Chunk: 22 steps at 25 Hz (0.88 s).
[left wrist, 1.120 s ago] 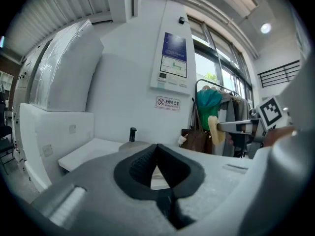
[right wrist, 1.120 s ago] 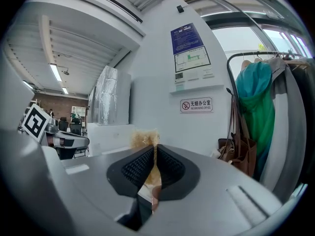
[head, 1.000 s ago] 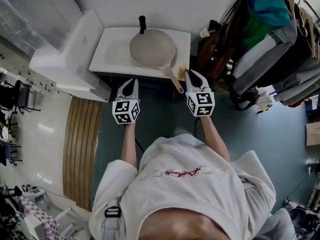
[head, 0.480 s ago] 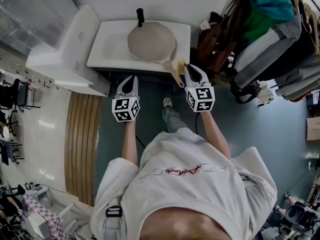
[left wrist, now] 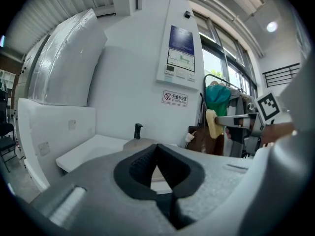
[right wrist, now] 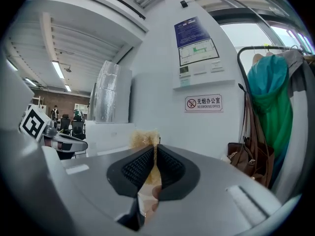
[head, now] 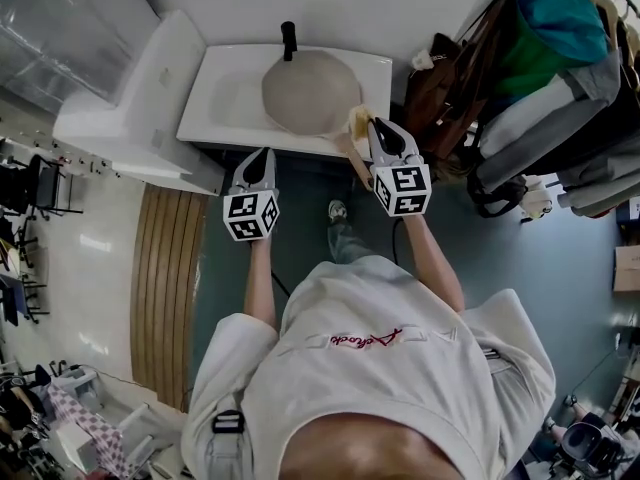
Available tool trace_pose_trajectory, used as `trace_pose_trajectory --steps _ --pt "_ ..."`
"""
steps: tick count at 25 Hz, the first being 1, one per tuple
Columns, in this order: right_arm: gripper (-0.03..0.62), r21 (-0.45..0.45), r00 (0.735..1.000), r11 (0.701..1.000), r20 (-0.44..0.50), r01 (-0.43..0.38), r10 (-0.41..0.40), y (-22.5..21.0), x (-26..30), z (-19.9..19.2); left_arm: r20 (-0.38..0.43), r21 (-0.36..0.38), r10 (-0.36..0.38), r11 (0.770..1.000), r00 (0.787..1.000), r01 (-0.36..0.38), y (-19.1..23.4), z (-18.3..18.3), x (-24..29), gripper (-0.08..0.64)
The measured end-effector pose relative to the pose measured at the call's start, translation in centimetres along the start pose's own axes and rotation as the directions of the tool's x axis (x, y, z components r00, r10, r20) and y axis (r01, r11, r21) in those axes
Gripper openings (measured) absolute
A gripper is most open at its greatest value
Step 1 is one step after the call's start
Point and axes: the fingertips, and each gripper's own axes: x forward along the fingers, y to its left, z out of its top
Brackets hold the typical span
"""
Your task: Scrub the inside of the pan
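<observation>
Far left, a strip of wooden slats [head: 160, 288] is seen on the floor, with a white cabinet block [head: 140, 88] above it. Next along, the left tool [head: 264, 156] is held up short of the white sink [head: 225, 103], just off its near edge. In the left gripper view its jaws [left wrist: 157, 147] are shown pressed together at the tips, and nothing is caught between them. In the sink basin the pan [head: 308, 93] is sitting below the black faucet [head: 289, 40], its pale inside facing up. Its handle [head: 350, 156] is pointed out over the near edge toward the right. From the left tool's own view, only the pan's rim [left wrist: 142, 140] is glimpsed over the jaws, beside the faucet [left wrist: 138, 130].

Moving right, a yellow sponge [head: 357, 120] is held just over the pan's right rim, above the handle. It is gripped by the right tool [head: 379, 128]. In the right gripper view the jaws [right wrist: 153, 154] are seen clamped narrowly on the sponge [right wrist: 145, 138], whose frayed top sticks up past them. A no-smoking sign [right wrist: 204, 103] is seen on the wall beyond. Far right, a brown bag [head: 440, 88] and hanging garments [head: 545, 78] are crowded against the wall.
</observation>
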Motion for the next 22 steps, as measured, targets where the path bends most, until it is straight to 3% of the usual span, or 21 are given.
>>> trace_pose_trajectory --steps 11,22 --pt "0.026 -0.056 0.999 0.998 -0.001 -0.035 0.035 -3.4 7.7 3.0 0.006 -0.005 0.034 0.999 0.999 -0.034 3.3 3.2 6.5 0.000" --pt "0.026 -0.057 0.996 0.995 -0.020 -0.087 0.086 -6.4 15.9 4.1 -0.021 -0.011 0.074 0.997 0.997 -0.074 6.5 5.0 13.4 0.000"
